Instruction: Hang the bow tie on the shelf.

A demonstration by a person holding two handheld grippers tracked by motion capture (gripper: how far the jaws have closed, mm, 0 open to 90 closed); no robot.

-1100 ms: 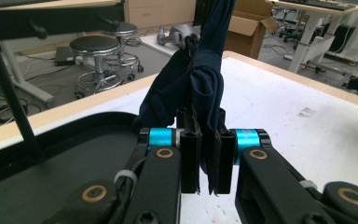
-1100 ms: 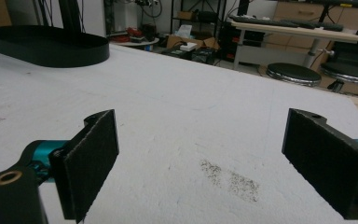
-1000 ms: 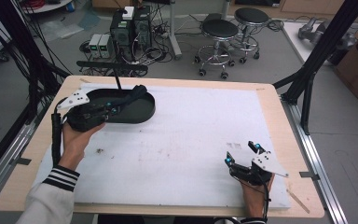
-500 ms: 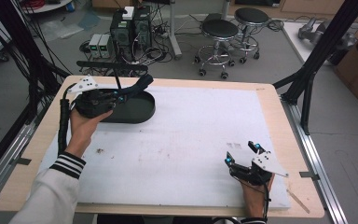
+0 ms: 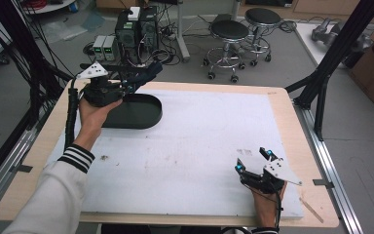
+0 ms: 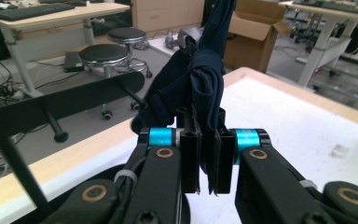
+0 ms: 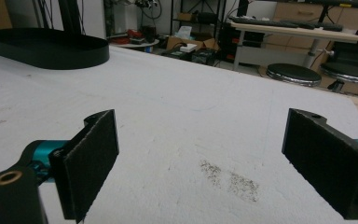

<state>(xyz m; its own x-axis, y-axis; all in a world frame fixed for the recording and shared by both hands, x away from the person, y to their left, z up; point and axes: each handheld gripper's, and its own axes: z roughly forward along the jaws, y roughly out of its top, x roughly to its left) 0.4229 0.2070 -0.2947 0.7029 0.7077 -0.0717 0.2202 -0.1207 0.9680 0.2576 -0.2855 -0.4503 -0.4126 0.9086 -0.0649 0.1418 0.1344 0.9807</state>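
A dark navy cloth (image 5: 145, 73) hangs bunched from my left gripper (image 5: 129, 84), which is raised above the far left end of a black oval tray (image 5: 143, 117). In the left gripper view the jaws are pressed together on the cloth (image 6: 200, 79), and the fabric rises in a twisted fold above my left gripper (image 6: 206, 122). My right gripper (image 5: 253, 161) rests on the white mat (image 5: 199, 141) near the front right, held by a hand. In its own view, my right gripper (image 7: 200, 158) stands wide open with bare mat between the pads.
The oval tray (image 7: 46, 49) sits at the mat's back left and looks empty inside. A small dark smudge (image 7: 230, 179) marks the mat ahead of the right gripper. Black frame posts (image 5: 331, 63) flank the table, with stools (image 5: 229, 34) and computer boxes beyond the far edge.
My left gripper has lifted up and back from low over the tray, drawing the navy cloth out with it. The right gripper has stayed still.
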